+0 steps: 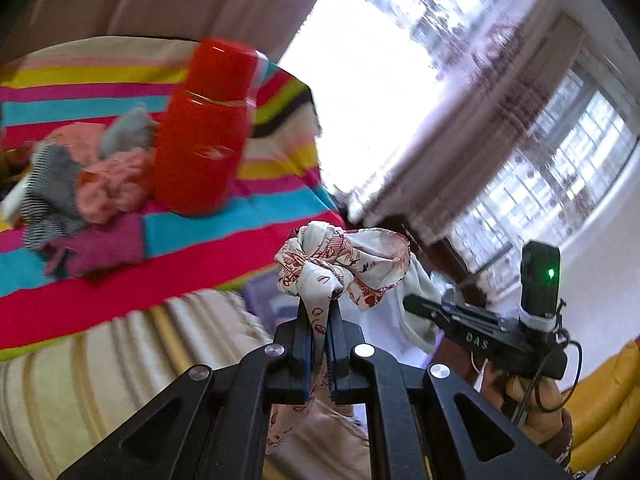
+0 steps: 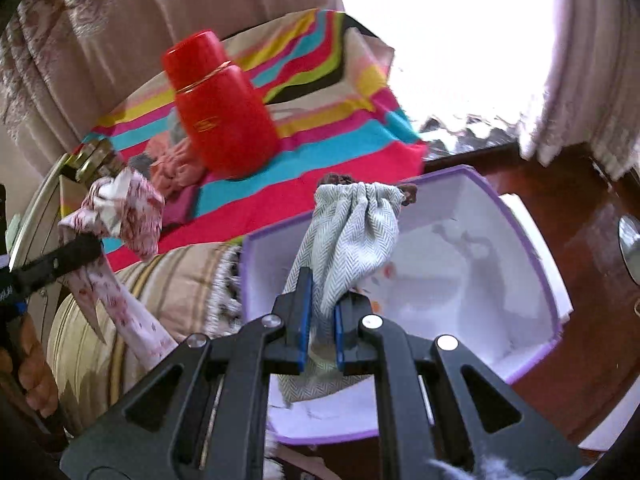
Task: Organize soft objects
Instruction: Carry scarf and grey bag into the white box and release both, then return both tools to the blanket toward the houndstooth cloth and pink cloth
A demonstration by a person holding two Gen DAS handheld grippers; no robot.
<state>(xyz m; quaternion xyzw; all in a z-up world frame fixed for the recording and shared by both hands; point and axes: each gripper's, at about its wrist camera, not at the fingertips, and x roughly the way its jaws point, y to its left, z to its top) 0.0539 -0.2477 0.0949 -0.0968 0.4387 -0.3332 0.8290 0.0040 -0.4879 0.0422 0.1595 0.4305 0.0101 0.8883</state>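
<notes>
My left gripper [image 1: 320,300] is shut on a white cloth with red print [image 1: 340,264], held up in the air beside the bed; it also shows in the right wrist view [image 2: 124,208]. My right gripper [image 2: 320,292] is shut on a grey herringbone drawstring pouch [image 2: 352,232], held over a white box with a purple rim [image 2: 532,256]. A pile of soft items lies on the striped blanket [image 1: 240,236]: a pink cloth [image 1: 116,188], a black-and-white striped cloth [image 1: 52,192], a magenta cloth [image 1: 100,248] and a grey piece [image 1: 128,132].
A red flask [image 1: 204,128] stands on the blanket next to the pile, also in the right wrist view [image 2: 220,108]. The box sits on a dark wooden surface [image 2: 580,208]. Curtains and a bright window are behind. A yellow cushion [image 1: 608,396] is at the lower right.
</notes>
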